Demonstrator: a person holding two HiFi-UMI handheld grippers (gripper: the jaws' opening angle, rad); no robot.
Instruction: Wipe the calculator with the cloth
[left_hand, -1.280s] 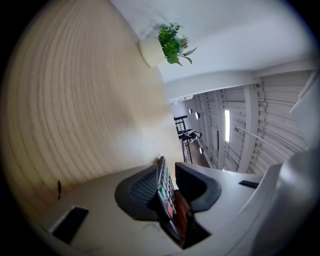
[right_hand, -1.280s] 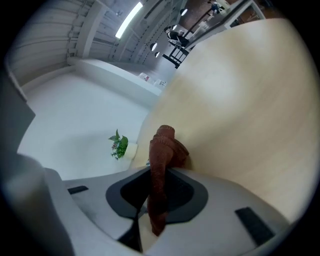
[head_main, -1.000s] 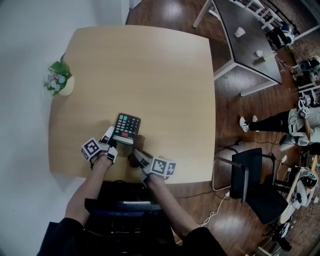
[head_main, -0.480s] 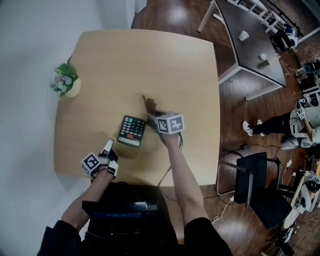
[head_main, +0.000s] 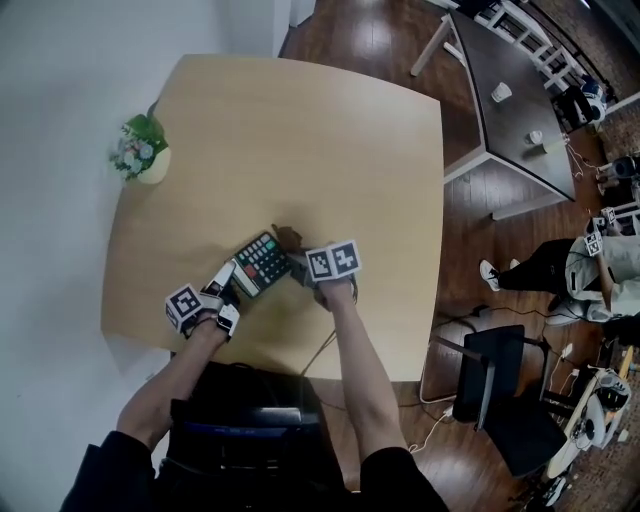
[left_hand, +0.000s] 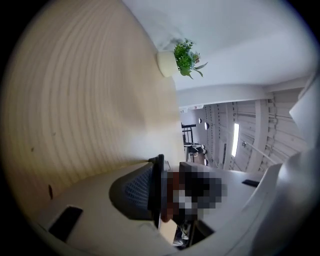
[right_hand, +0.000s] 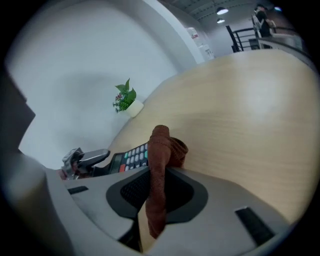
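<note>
Head view: the calculator (head_main: 262, 262), dark with rows of pale, green and red keys, lies askew close to the near edge of the table (head_main: 300, 130). The left gripper (head_main: 230, 282) is at its near-left end, and the right gripper (head_main: 298, 265) is just to its right.

Left gripper view: the jaws have just been opening and stand apart, with what seems to be the calculator's thin dark edge between them.

Right gripper view: the jaws pinch a brown cloth (right_hand: 160, 165), its bunched end beside the keys.
</note>
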